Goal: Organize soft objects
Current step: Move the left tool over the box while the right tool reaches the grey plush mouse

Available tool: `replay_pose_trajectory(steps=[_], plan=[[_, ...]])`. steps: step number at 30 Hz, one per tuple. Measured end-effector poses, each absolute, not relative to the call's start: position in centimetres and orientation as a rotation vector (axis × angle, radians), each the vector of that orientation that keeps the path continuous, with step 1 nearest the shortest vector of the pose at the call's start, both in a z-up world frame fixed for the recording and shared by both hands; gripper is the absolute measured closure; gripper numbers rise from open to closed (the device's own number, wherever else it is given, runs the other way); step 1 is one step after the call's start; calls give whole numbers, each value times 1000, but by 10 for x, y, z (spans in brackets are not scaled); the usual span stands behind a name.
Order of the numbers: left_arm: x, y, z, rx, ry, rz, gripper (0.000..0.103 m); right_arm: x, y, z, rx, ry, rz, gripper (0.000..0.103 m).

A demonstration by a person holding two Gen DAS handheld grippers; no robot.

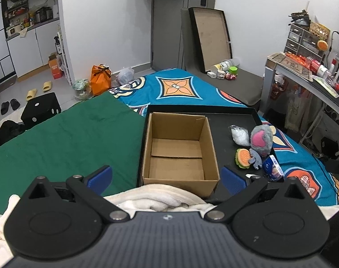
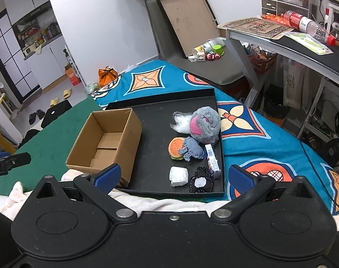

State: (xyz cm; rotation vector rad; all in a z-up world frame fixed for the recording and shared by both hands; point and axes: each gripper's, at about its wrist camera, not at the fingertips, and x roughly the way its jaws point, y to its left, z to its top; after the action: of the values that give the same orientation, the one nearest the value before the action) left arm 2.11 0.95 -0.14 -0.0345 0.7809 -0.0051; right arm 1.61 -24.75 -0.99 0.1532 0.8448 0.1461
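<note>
— While both grippers are hanging wide and empty, what's starting?
— Sorting, I'd judge: the right gripper [image 2: 172,175] needs the grey plush [image 2: 206,126] lying on the black tray [image 2: 156,116], beside the empty cardboard box [image 2: 106,138].

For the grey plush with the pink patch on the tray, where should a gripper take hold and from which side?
Best guess: grip the grey plush across its rounded fuzzy body, coming down from above. It bulges higher than its neighbours, so the top is free. A low side approach looks crowded: the clear plastic bag touches one side, the grey crochet piece the front, and the tray wall is close behind. The right gripper, open, is nearer.
</note>
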Motion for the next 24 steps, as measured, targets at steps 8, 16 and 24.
replay_pose_trajectory(steps=[8,16,24], plan=[[46,18,-12,-52,807,20,0,39,-248,-15,137,880,157,0],[72,29,-24,-57,839,47,1,61,-253,-18,114,896,148,0],[96,38,-43,-71,871,56,1,81,-255,-30,115,921,155,0]])
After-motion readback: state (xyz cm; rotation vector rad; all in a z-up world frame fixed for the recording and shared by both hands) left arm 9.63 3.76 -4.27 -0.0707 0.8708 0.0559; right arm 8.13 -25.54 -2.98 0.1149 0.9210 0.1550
